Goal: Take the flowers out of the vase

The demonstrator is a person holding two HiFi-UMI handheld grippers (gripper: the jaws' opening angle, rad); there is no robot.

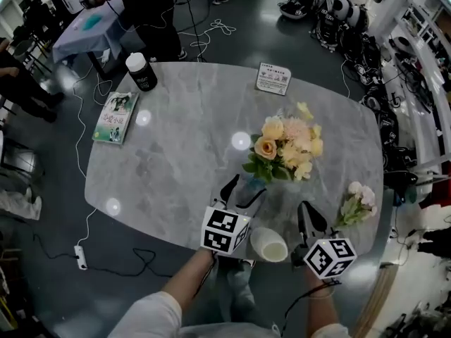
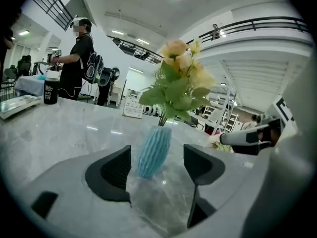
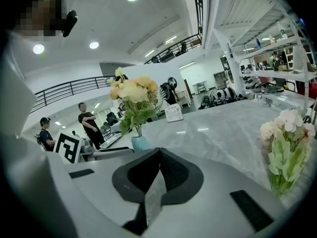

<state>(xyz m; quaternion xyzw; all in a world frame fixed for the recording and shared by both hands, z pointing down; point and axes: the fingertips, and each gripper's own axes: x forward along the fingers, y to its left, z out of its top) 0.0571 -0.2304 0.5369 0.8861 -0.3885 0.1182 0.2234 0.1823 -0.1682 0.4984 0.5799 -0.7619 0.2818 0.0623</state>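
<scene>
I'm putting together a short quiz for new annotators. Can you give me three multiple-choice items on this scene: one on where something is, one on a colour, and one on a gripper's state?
1. Where is the loose bunch of pale flowers?
A) standing in the vase
B) lying on the table, right of the vase in the head view
C) held in the right gripper

2. What colour is the vase?
A) red
B) black
C) light blue

3. How do the right gripper's jaws stand?
A) together, with nothing between them
B) wide apart around the vase
C) clamped on the loose bunch

Answers:
1 B: the head view shows the bunch flat on the marble, apart from the vase.
2 C: the left gripper view shows a ribbed, light blue body.
3 A: the right gripper view shows its pads meeting with nothing between them.
</scene>
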